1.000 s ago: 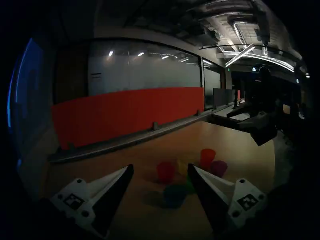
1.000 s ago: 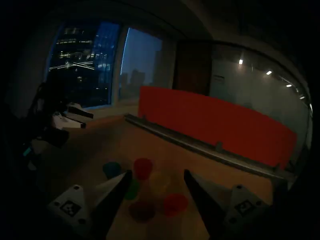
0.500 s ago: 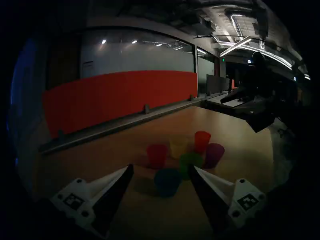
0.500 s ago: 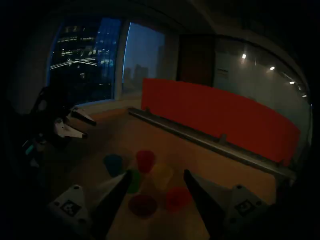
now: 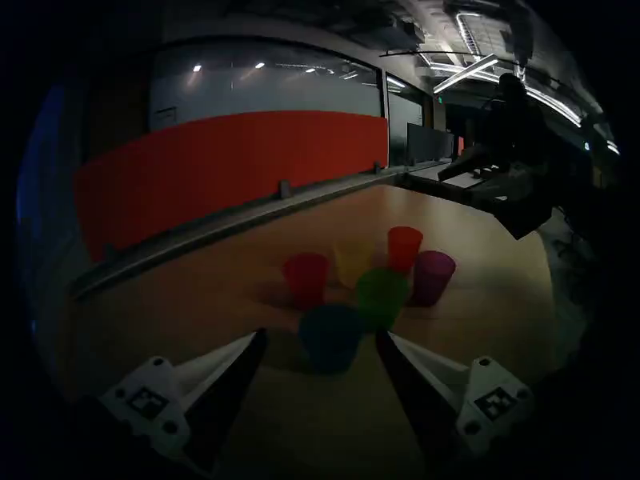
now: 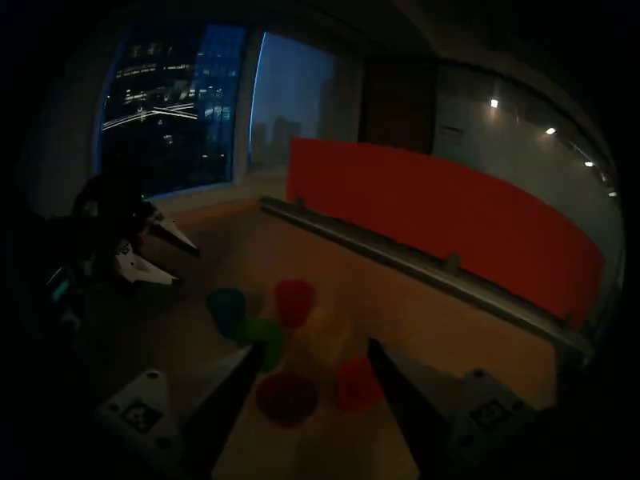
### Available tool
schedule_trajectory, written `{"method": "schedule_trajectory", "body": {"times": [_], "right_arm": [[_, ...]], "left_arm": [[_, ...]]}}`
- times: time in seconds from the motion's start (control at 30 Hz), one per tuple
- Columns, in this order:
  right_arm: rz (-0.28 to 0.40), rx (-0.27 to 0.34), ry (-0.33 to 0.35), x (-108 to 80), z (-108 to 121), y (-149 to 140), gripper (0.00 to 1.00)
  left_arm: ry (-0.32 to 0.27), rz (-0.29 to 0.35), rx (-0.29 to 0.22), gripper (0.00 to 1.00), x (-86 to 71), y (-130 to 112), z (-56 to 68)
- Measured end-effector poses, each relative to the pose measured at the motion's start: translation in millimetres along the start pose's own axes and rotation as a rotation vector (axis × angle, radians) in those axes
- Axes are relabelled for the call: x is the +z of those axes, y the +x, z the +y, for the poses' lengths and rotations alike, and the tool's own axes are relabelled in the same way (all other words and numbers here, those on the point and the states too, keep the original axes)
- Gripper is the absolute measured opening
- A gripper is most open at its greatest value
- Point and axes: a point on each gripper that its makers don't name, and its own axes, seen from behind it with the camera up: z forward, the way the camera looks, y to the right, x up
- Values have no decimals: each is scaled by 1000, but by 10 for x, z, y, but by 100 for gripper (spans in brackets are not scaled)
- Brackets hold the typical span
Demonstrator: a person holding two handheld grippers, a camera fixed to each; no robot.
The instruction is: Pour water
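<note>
Left tongs [image 5: 320, 334] and right tongs [image 6: 314, 344] hover wide open and empty over the wooden bench [image 5: 200, 312], with square black-and-white markers [image 5: 148, 402] on their fingers. In the left gripper view a teal cup [image 5: 330, 338] stands between the fingertips, at 6 o'clock of five more coloured cups [image 5: 382, 294], with the right tongs at 2 o'clock.

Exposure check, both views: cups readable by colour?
Left gripper view: underexposed, ceiling strip lights brightest, cup colours readable, blue cup murky. Right gripper view: darker, yellow cup nearly blends into the table; fisheye bows the red partition.
</note>
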Motion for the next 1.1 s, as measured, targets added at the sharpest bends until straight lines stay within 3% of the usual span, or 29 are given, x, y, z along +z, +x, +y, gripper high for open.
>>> {"method": "schedule_trajectory", "body": {"times": [0.6, 1.1], "right_arm": [[-46, -46, 18, 165, -63, -140, 100], [-56, -56, 50, 358, -149, -155, 100]], "left_arm": [[-29, -106, 40, 100, 359, -390, 35], [-62, -159, 64, 98, 674, -458, 129]]}}
